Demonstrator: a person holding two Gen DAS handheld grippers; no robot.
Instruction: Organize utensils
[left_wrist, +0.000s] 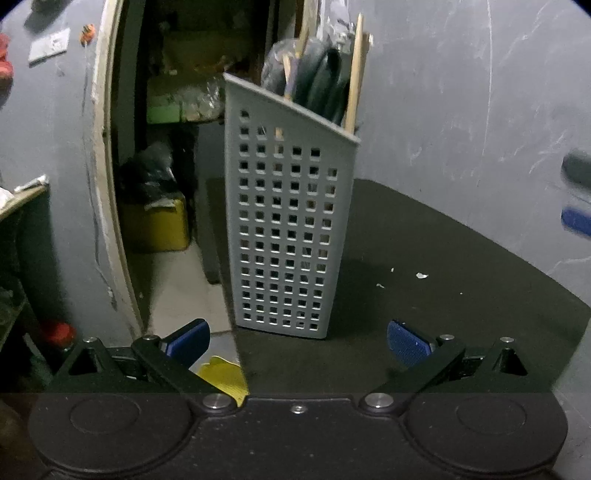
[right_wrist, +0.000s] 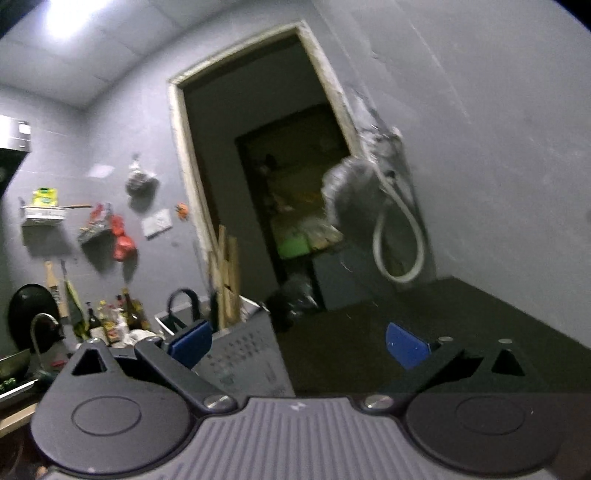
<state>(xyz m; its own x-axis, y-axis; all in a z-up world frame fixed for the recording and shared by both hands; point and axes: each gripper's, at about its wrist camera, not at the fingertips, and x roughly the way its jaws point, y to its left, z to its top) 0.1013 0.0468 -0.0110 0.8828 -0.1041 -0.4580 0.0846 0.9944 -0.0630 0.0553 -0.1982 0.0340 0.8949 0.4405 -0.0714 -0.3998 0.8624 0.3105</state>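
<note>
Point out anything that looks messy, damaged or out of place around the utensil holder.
A few pale crumbs lie scattered on the dark counter right of the grey perforated holder. The holder stands upright, close to the counter's edge, with wooden sticks and dark-handled utensils inside. Nothing looks spilled or broken.

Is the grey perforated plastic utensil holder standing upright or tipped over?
Upright. The grey perforated plastic utensil holder stands on its base on the dark table, wooden sticks pointing up.

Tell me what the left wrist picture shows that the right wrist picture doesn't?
Only the left: the holder's whole perforated front, a yellow container on the floor, and white crumbs on the dark counter.

Only the right: a faucet, bottles, wall shelves, a hanging hose.

Both: the grey utensil holder with wooden sticks, the doorway, and open, empty tongs.
</note>
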